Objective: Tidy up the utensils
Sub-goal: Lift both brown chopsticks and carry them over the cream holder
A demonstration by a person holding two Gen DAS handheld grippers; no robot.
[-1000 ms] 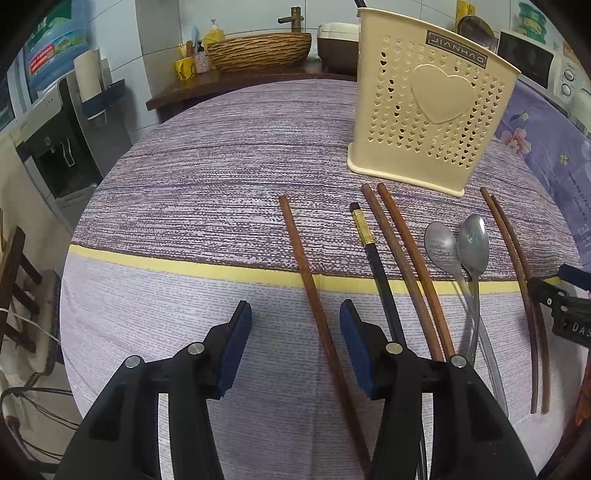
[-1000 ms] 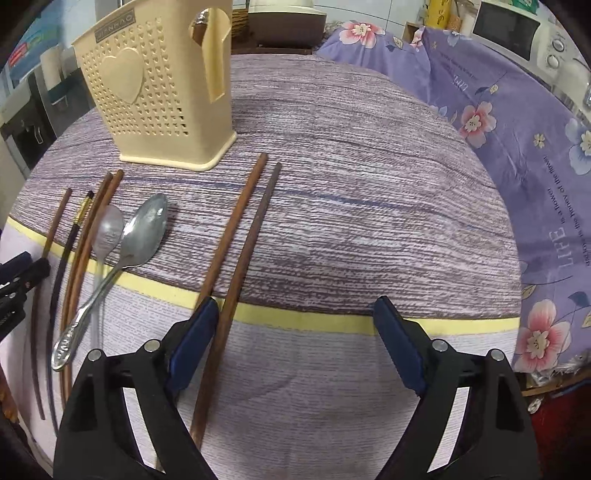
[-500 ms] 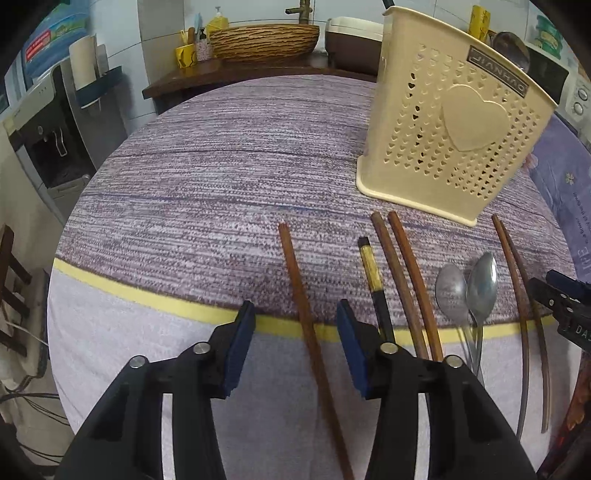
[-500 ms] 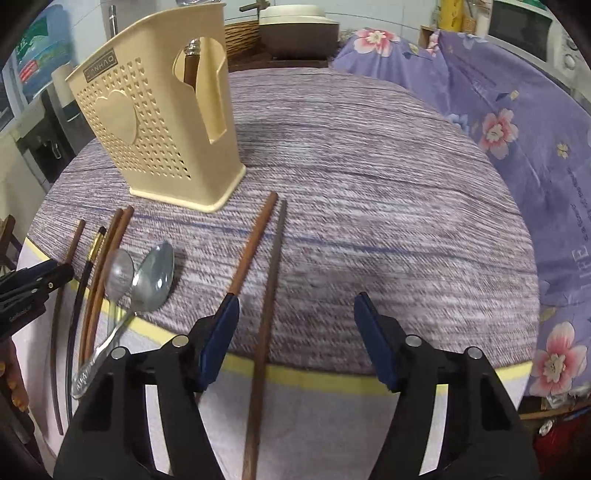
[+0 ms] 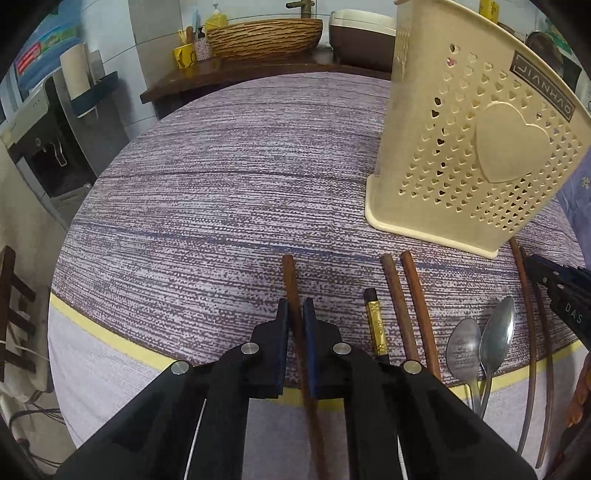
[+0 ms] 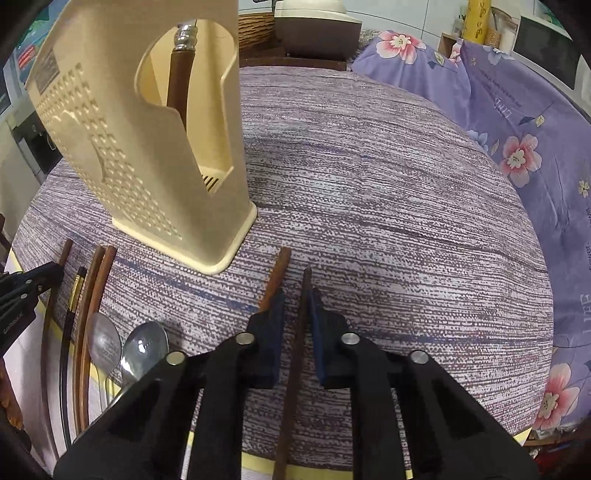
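Note:
On the striped tablecloth [image 5: 221, 184] stands a cream perforated utensil holder [image 5: 461, 155]. My left gripper [image 5: 295, 306] is shut on a brown chopstick [image 5: 290, 273], the leftmost one. To its right lie a black chopstick with a gold band [image 5: 375, 321], a brown pair [image 5: 402, 302] and two metal spoons [image 5: 480, 339]. My right gripper [image 6: 295, 295] is shut on a dark brown chopstick [image 6: 306, 280]. A redder chopstick [image 6: 279, 266] runs under its left finger. The holder [image 6: 147, 147] contains a brown-handled utensil [image 6: 181, 74].
A purple floral cloth [image 6: 517, 147] covers something to the right of the table. Behind the table a counter carries a wicker basket [image 5: 264, 37] and a rice cooker [image 5: 362, 33]. A water dispenser [image 5: 48, 147] stands at the left. The table's near edge lies under both grippers.
Both grippers slid forward along the chopsticks toward the holder. Their jaws went from wide open to closed, the left on the leftmost chopstick and the right on the dark one.

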